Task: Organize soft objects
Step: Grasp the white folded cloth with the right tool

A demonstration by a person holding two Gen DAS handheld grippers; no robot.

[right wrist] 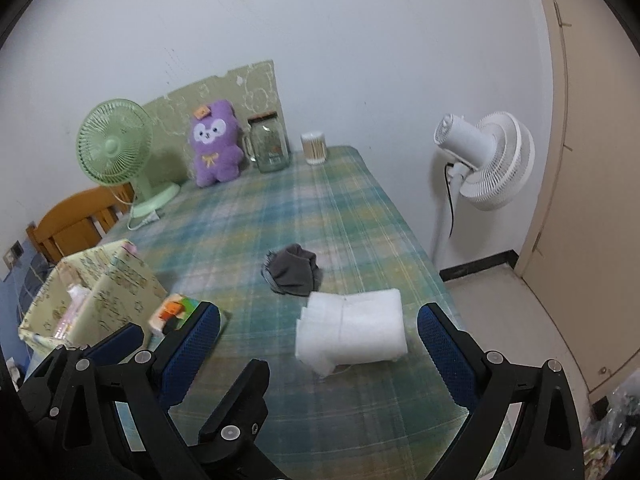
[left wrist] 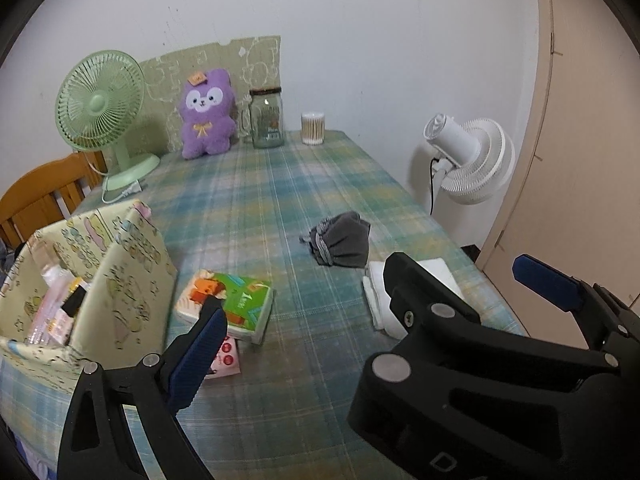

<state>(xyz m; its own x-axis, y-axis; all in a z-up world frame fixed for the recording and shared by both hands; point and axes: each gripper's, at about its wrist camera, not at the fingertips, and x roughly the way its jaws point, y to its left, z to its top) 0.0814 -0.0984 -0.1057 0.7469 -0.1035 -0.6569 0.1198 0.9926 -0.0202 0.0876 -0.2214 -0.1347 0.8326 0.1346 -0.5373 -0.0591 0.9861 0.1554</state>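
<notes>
Right gripper (right wrist: 318, 340): jaws spread wide, holding nothing, hovering above the folded white cloth (right wrist: 352, 330), which lies between its blue pads (right wrist: 444, 354) on the plaid tablecloth (right wrist: 332, 208). Left gripper (left wrist: 372, 308): jaws likewise apart and empty. Grey socks (right wrist: 292, 270) lie just beyond the cloth at 12 o'clock. Tissue pack (left wrist: 226, 304) and patterned fabric box (left wrist: 100, 276) sit at 9 o'clock.

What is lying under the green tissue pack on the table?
A small pink-and-white packet sticks out from beneath the green tissue pack, on the plaid tablecloth. Its covered part, and anything else beneath, cannot be seen.
</notes>
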